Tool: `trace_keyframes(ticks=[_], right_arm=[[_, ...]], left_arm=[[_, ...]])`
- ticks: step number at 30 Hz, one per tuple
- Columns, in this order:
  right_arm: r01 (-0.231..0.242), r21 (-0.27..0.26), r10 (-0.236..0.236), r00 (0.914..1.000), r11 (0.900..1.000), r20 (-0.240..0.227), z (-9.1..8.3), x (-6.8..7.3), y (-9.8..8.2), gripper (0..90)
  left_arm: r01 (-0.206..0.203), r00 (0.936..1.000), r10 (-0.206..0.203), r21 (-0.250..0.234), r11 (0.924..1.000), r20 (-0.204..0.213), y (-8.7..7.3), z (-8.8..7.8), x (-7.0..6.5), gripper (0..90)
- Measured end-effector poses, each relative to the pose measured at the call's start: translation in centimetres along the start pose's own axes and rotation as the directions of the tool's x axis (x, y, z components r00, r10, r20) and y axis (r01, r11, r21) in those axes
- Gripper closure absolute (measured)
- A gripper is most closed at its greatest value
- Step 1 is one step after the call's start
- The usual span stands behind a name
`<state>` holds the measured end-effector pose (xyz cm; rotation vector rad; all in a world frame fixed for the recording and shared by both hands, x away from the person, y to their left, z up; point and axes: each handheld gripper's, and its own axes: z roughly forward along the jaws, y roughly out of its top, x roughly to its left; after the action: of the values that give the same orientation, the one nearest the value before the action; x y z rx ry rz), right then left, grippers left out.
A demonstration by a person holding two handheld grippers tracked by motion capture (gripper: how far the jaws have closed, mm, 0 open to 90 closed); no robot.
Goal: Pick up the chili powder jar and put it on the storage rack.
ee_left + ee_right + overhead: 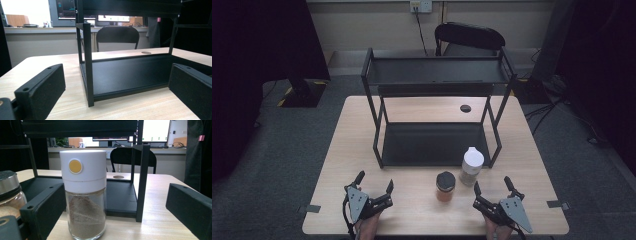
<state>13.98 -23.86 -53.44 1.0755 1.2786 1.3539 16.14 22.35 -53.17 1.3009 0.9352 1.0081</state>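
a light wooden table [362, 150] seen from above, with a black two-level metal rack [434, 112] standing at its middle. the rack has an upper shelf and a lower tray that rests on the tabletop. in front of the rack's right front leg stands a glass jar with a tall white cap [472, 166], upright and filled partway with brown powder; in the right gripper view the cap shows a round yellow button facing the camera. just to its left, a little nearer the person, stands a shorter jar with a dark lid [445, 186] holding orange-brown contents. the two jars are close together but not touching. at the near edge of the table, a person's hands hold two black grippers. the left gripper [373, 186] rests near the left front of the table, its jaws spread wide and holding nothing, aimed toward the rack's left front leg. the right gripper [493, 186] sits near the right front, its jaws also spread wide and empty, with the white-capped jar standing just ahead of it. a black chair [469, 37] stands beyond the far side of the table.
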Motion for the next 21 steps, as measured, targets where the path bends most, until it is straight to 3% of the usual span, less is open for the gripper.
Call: trace_keyframes(ticks=[9,21], right_arm=[[0.0,0.0,0.0,1.0,1.0,-0.002,0.0,0.0,0.0,2.0],[-0.001,0.001,0.001,1.0,1.0,-0.003,0.0,-0.1,0.0,2.0]], left_arm=[[-0.003,1.0,0.003,0.001,1.0,0.009,0.2,0.0,0.0,0.0],[0.006,0.9976,-0.004,-0.017,0.9998,0.069,1.6,-0.1,0.0,0.0]])
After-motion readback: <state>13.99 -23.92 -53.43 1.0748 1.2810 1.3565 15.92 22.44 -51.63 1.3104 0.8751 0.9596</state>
